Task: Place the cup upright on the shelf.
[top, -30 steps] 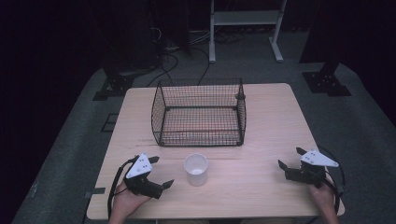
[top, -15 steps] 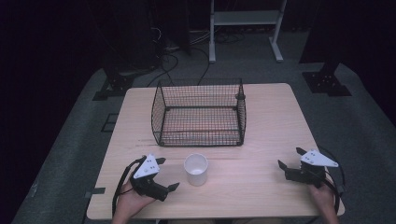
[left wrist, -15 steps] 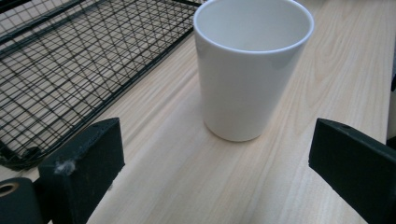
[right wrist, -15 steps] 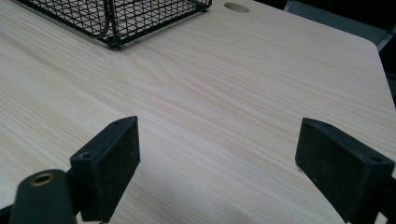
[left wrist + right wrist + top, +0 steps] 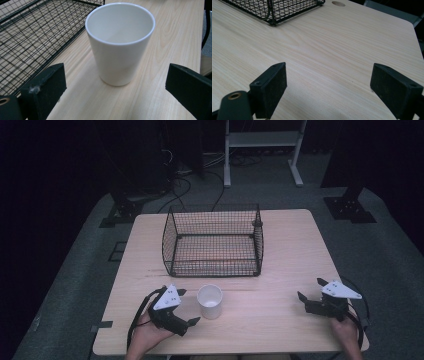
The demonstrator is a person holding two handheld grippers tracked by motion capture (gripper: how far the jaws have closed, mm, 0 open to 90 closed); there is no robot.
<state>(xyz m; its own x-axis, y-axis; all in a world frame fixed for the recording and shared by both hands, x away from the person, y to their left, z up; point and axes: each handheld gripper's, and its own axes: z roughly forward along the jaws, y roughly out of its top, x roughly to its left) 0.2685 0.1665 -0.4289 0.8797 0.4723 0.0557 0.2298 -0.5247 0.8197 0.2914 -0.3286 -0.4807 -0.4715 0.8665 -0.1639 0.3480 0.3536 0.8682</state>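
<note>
We ease the wide-open left gripper (image 5: 191,307) around the white cup (image 5: 209,301) (empty, upright, near the worktop's front edge), closing squarely.

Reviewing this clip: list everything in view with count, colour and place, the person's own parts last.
cup: 1, white, upright and empty, on the table's near half just in front of the basket.
wire basket: 1, black, mid-table, empty.
table: 1, light wood, centre.
cables: several, dark, on the floor beyond the table.
metal frame: 1, pale, on the floor at the back.
left gripper: 1, black with a grey plate, jaws open towards the cup, not touching it.
right gripper: 1, black with a grey plate, jaws open, near the table's right edge.
hands: 2, one holding each gripper.
</note>
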